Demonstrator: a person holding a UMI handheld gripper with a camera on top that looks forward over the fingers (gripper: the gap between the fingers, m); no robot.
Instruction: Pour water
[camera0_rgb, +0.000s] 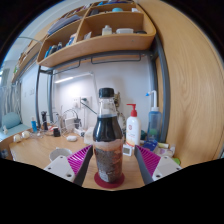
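A clear plastic bottle (108, 135) with a black cap and dark liquid stands upright on a round red coaster (108, 183) on the wooden table (40, 150). My gripper (113, 153) is open, with the bottle between the two fingers. The pink pads (80, 157) flank the bottle's lower half, and a gap shows on each side. The coaster's front rim lies low between the fingers.
Behind the bottle to the right stand a white pump bottle with a red top (132, 126) and a bluish bottle (153, 122). Small jars and items (55, 128) crowd the table's far left. A wooden shelf (100, 45) loaded with boxes hangs overhead.
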